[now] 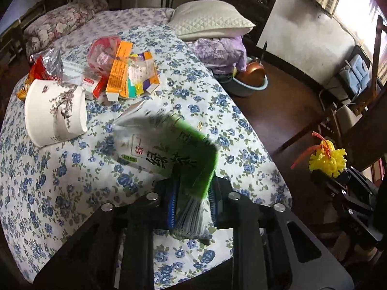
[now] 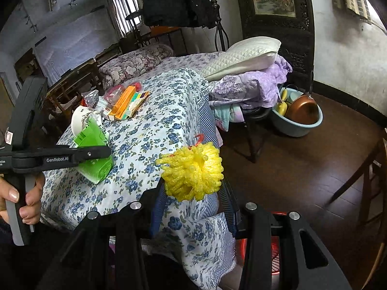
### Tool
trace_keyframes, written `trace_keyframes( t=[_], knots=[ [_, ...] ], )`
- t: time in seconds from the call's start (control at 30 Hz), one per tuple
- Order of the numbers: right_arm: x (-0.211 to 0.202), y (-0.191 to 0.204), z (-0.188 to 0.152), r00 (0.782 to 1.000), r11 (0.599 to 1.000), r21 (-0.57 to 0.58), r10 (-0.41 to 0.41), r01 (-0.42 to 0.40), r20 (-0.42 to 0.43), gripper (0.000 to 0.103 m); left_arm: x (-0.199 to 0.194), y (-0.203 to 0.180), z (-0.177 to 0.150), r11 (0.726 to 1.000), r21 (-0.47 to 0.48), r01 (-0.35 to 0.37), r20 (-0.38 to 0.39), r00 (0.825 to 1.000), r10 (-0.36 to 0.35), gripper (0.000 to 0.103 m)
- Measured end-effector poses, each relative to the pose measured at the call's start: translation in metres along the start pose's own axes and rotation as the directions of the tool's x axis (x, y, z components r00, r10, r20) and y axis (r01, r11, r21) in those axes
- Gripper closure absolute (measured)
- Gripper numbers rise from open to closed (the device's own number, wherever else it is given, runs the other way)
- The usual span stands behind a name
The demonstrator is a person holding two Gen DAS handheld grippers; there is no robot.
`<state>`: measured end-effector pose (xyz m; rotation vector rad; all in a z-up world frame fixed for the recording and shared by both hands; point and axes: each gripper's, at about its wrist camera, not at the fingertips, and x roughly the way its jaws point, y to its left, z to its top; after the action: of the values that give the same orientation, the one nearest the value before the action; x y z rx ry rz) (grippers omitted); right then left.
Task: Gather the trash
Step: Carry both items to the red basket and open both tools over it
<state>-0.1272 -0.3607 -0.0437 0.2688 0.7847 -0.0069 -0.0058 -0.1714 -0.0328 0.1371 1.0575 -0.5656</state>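
While the left gripper hung over the flowered bedspread, its blue ribbed pads pressed on the lower end of a green-and-white plastic packet, jaws narrowed to the packet's thickness. The packet stood tilted, lifted clear of the cloth. Seen from the right wrist, a hand gripped that tool's handle. The right gripper was partly closed on a yellow foam net with an orange strip, held past the bed's edge above the dark floor. Farther up the bedspread, a white paper bowl with a blossom print lay on its side. Beyond it sat a heap of trash: orange boxes, a red-tinted plastic bag, wrappers. A white quilted pillow lay at the head. On the floor beside the bed stood a blue basin holding a copper pot.
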Motion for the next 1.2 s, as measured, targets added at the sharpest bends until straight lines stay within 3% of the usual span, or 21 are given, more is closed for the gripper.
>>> trace_keyframes(
  t=[0.2,0.33,0.43,0.57,0.83,1.03,1.13,1.17,1.2],
  knots=[
    [-0.006,-0.01,-0.006,0.999,0.999,-0.012,-0.035,0.035,-0.003,0.061,-0.015,-0.02,0.005,0.998,0.044,0.042,0.01,0.999,-0.043,0.082],
    [-0.008,-0.035,-0.02,0.996,0.996,0.005,-0.083,0.083,-0.034,0.061,-0.018,-0.061,0.011,0.985,0.122,0.123,-0.008,0.992,-0.123,0.082],
    [-0.004,-0.062,-0.035,0.991,0.992,0.049,-0.114,0.117,-0.074,0.061,-0.009,-0.1,0.012,0.963,0.172,0.208,-0.057,0.978,-0.201,0.082],
    [0.008,-0.094,-0.059,0.98,0.982,0.1,-0.148,0.162,-0.136,0.061,0.022,-0.16,0.005,0.921,0.224,0.318,-0.176,0.943,-0.283,0.082],
    [0.042,-0.15,-0.112,0.954,0.954,0.213,-0.153,0.211,-0.259,0.061,0.112,-0.242,-0.014,0.898,0.231,0.375,-0.386,0.883,-0.269,0.082],
    [0.059,-0.179,-0.137,0.941,0.933,0.277,-0.138,0.228,-0.308,0.061,0.156,-0.266,-0.021,0.909,0.213,0.359,-0.455,0.859,-0.233,0.081],
    [0.064,-0.19,-0.146,0.94,0.922,0.307,-0.138,0.238,-0.313,0.056,0.173,-0.272,-0.023,0.916,0.203,0.345,-0.472,0.855,-0.218,0.08],
    [0.063,-0.193,-0.15,0.938,0.917,0.313,-0.145,0.247,-0.314,0.049,0.178,-0.273,-0.023,0.918,0.197,0.344,-0.482,0.85,-0.215,0.076],
    [0.064,-0.195,-0.152,0.936,0.912,0.317,-0.158,0.26,-0.313,0.04,0.184,-0.274,-0.024,0.923,0.184,0.339,-0.496,0.843,-0.21,0.065]
  ],
)
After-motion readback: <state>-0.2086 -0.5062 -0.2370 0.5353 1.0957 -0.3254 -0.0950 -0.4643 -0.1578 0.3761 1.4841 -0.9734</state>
